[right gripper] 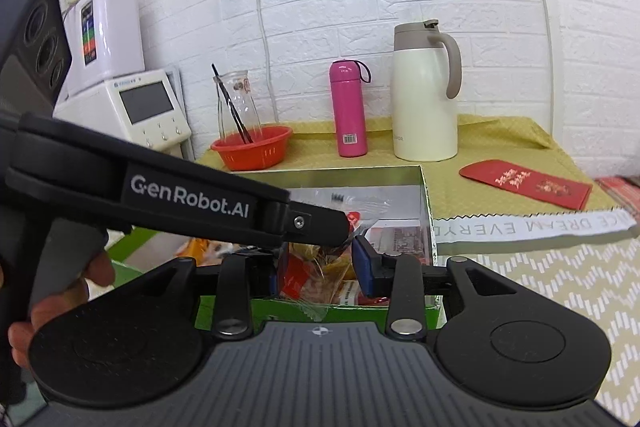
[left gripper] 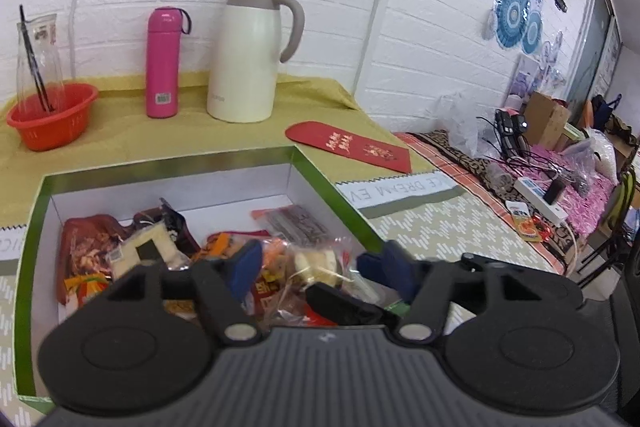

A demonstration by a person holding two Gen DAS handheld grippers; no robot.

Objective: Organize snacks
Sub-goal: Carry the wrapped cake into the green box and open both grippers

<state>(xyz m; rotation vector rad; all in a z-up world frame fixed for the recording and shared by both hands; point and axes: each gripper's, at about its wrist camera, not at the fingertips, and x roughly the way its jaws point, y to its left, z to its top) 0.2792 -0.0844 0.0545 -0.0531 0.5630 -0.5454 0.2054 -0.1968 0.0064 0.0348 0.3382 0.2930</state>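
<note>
Where the box (left gripper: 316, 171) stands, snacks (left gripper: 280, 259) fill it.

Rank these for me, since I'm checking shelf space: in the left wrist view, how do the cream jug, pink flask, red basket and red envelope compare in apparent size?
1. cream jug
2. red envelope and red basket: look alike, unranked
3. pink flask, slimmest; all stand at slightly different distances, so unsure.

The box (left gripper: 316, 171) looks like cardboard, glossy green outside and matt white inside. The snack packets (left gripper: 304, 263) are crinkled, shiny clear plastic film. The jug (left gripper: 244, 63) has a smooth satin cream body, possibly coated metal. The pink flask (left gripper: 162, 63) is glossy, the red basket (left gripper: 52, 123) ribbed plastic, the bottle (right gripper: 238, 103) clear glass, the tablecloth (left gripper: 320, 99) matt woven cloth.
</note>
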